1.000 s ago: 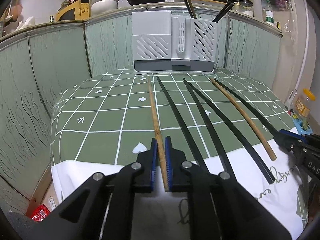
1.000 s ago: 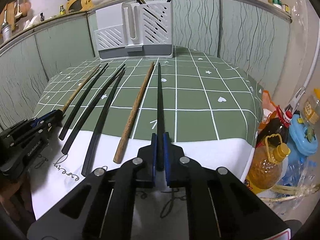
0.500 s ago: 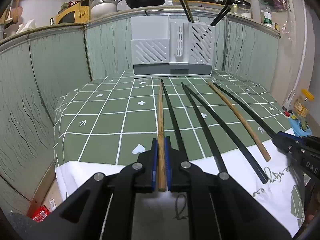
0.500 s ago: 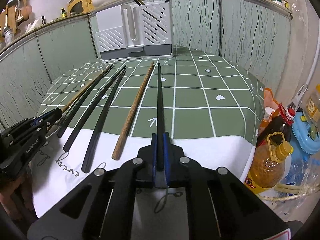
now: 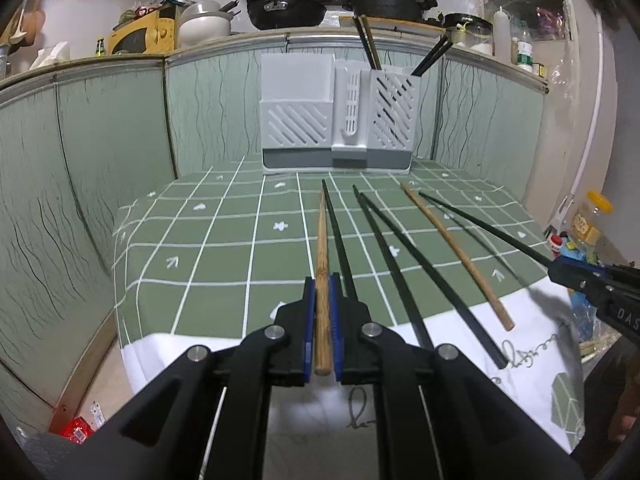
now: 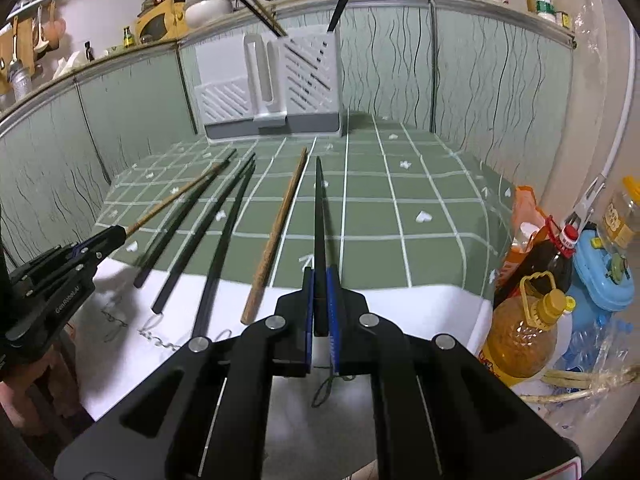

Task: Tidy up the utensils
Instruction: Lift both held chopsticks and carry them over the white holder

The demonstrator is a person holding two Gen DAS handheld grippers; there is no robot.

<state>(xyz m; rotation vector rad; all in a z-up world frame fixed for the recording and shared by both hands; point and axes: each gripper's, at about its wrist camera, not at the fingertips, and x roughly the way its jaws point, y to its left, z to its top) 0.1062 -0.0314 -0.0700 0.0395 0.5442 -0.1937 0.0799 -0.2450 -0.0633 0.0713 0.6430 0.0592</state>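
Note:
My left gripper [image 5: 321, 292] is shut on a wooden chopstick [image 5: 321, 256] and holds it lifted, pointing toward the white and grey utensil holder [image 5: 336, 120] at the back. My right gripper [image 6: 320, 280] is shut on a black chopstick [image 6: 319, 216], also lifted and pointing at the holder [image 6: 272, 92]. Three black chopsticks [image 5: 384, 256] and another wooden chopstick [image 5: 456, 252] lie on the green checked tablecloth [image 5: 208, 248]. The holder's right compartment has several chopsticks [image 5: 368, 44] standing in it. The right gripper also shows in the left wrist view [image 5: 560, 270], and the left gripper in the right wrist view [image 6: 116, 234].
Green panel walls [image 5: 100, 128] close in the table on the left, back and right. Oil and sauce bottles [image 6: 520, 332] and a blue container [image 6: 604, 276] stand beyond the table's right edge. Pans and pots [image 5: 288, 12] sit on the ledge above.
Both grippers have lifted their chopsticks off the table and raised them. The left wooden chopstick has straightened to point at the holder.

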